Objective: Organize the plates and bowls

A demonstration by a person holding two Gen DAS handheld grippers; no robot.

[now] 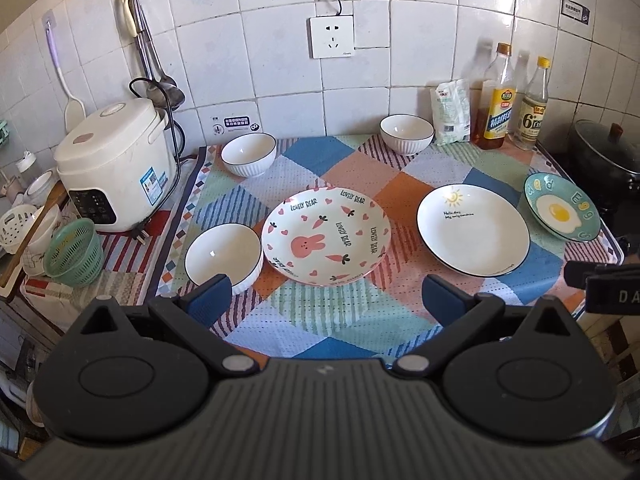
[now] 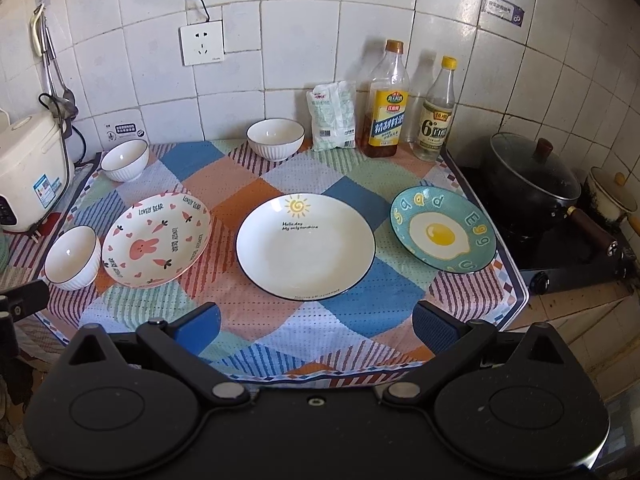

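Both my hand-held grippers, left (image 1: 326, 300) & right (image 2: 316, 326), released, nothing grasped, at desk's (image 2: 280, 320) near edge. Three plates (image 2: 306, 246) mid-desk in a row; three bowls (image 2: 275, 139) left & far.

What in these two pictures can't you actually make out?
- Pot contents: right wrist view, dark lid covers them.
- Near bowl front rim: left wrist view, the left claw finger hides it.
- Rice cooker: right wrist view, cut off by the left edge.
- Salt bag print: too small to read.
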